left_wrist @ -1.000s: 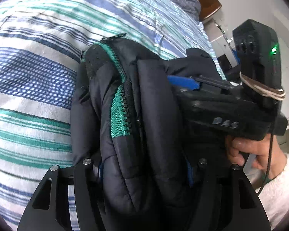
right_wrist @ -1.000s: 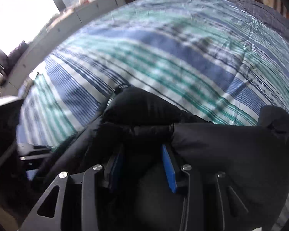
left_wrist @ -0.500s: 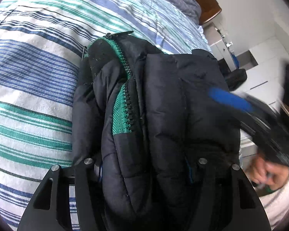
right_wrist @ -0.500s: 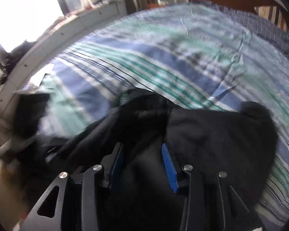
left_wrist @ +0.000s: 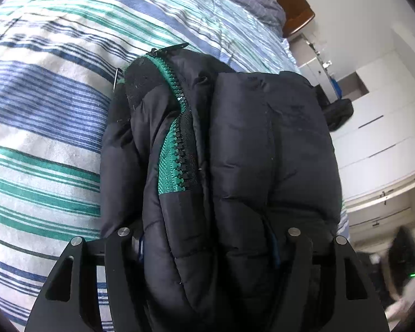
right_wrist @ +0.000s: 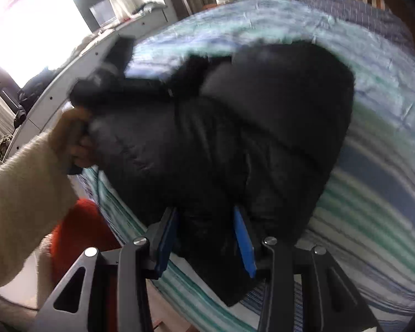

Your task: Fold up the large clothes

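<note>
Bed: a bed (left_wrist: 55,127) with a blue, green and white striped cover is carrying the whole job; a wooden headboard (left_wrist: 293,2) is showing at its far end.

Jacket: a black padded jacket (left_wrist: 235,149) is lying bunched on the cover near the bed's edge, folded over itself into a thick bundle, with its green zipper (left_wrist: 174,149) running along the fold on the left side.

Left hand-held gripper: the left hand-held gripper (left_wrist: 207,246) is clamping a thick wad of the jacket between its fingers; the padding is hiding the pads.

Right hand-held gripper: the right hand-held gripper (right_wrist: 204,238) is gripping the jacket's lower edge, blue pads (right_wrist: 243,243) pressing in on both sides of the fabric.

Step in hand: the bundle is probably being carried or turned into place, since both ends are being held and the right view is blurring.

Next move: likely setting the bundle flat, then letting go one side at a time so that the springy padding is not popping the fold open.
</note>
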Available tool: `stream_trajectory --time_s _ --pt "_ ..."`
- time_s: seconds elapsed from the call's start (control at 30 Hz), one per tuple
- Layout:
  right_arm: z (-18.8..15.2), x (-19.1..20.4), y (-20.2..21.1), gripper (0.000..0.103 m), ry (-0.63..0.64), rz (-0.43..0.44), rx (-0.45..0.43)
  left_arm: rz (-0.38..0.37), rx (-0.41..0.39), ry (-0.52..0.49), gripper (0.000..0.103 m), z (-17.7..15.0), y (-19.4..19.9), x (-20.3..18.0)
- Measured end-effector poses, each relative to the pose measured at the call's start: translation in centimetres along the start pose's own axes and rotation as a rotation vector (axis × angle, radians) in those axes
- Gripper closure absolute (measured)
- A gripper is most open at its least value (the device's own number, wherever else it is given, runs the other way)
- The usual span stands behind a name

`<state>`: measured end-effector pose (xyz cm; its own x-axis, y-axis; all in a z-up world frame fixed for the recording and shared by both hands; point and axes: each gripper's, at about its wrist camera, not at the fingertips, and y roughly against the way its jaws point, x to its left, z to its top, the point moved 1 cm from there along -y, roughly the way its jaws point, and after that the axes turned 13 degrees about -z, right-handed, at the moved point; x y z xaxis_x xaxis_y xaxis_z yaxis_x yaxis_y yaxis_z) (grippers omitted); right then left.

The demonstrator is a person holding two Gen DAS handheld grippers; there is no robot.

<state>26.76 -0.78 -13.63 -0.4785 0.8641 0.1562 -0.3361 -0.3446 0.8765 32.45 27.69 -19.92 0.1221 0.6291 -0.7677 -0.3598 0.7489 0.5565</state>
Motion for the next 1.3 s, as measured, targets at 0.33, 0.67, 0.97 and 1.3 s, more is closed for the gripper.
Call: stream_trajectory --time_s 0.33,0.67,0.97,1.3 --pt "2.5 1.5 3.9 0.060 0.008 -0.043 -0.093 0.130 -0.025 -0.006 0.028 -0.3 1.8 -2.9" --pt "7.2 6.4 -0.1 0.058 0.075 0.108 -0.150 0.032 -0.192 0.092 0.010 -0.5 10.6 -1.5" --pt "6.3 6.1 -0.1 0.058 0.072 0.081 -0.161 -0.365 -0.129 0.252 0.005 -1.7 5.8 5.8" --pt "5.0 6.3 0.5 0.058 0.074 0.065 -0.159 -0.599 -0.088 0.162 0.001 0.5 2.3 3.7"
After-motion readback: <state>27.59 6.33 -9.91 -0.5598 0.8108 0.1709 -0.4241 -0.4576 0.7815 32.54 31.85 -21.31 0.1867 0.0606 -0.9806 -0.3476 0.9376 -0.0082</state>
